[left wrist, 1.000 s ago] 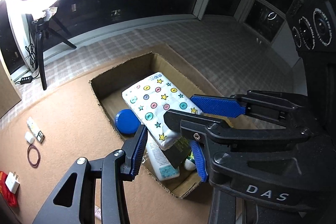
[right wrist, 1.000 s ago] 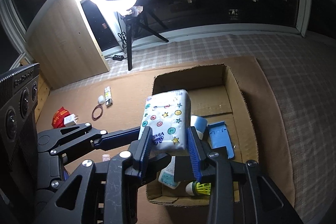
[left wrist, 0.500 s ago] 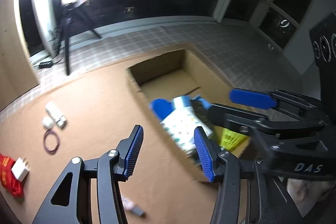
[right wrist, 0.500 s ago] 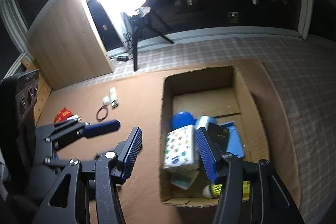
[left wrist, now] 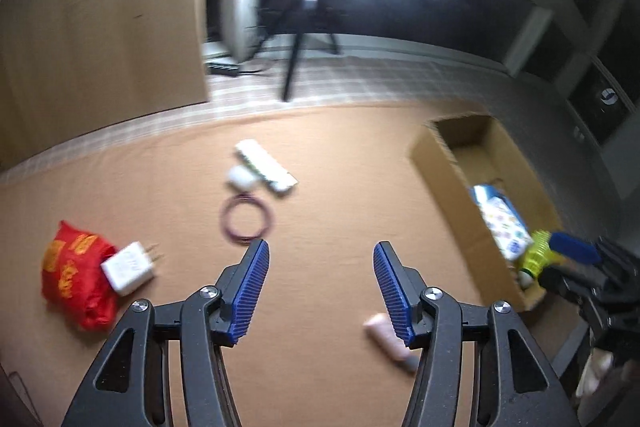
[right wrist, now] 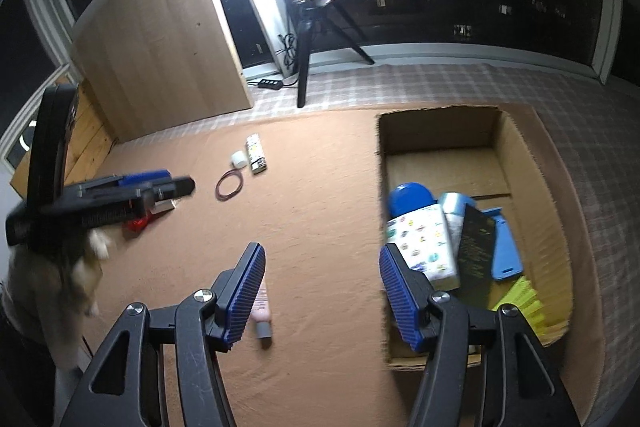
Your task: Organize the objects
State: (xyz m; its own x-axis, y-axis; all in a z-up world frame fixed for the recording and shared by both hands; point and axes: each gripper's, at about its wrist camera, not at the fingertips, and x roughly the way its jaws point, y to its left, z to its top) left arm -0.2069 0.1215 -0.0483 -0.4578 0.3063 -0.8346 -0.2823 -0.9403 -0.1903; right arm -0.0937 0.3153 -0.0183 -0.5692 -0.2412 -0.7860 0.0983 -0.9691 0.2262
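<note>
A cardboard box [right wrist: 536, 163] on the brown mat holds the star-patterned pack [right wrist: 424, 243], a blue lid [right wrist: 410, 199], a black card, a blue stand and a yellow item. The box also shows in the left wrist view [left wrist: 444, 163]. My right gripper [right wrist: 322, 293] is open and empty above the mat, just left of the box. A pink tube [right wrist: 262, 311] lies by its left finger. My left gripper [left wrist: 320, 289] is open and empty over the mat; it also shows in the right wrist view [right wrist: 176, 183]. Ahead of it lie a purple cable loop [left wrist: 246, 221], a white charger [left wrist: 128, 269] and a red packet [left wrist: 76, 283].
A white pill case [left wrist: 266, 167] and a small white cap [left wrist: 240, 177] lie beyond the cable loop. A ring light on a tripod [right wrist: 304, 67] stands past the mat, beside a wooden panel [right wrist: 160, 47]. Checked flooring [right wrist: 460, 83] surrounds the mat.
My right gripper opened and dropped the star-patterned pack into the box, then drew back to the left. My left gripper swung left, away from the box, toward the loose items on the mat.
</note>
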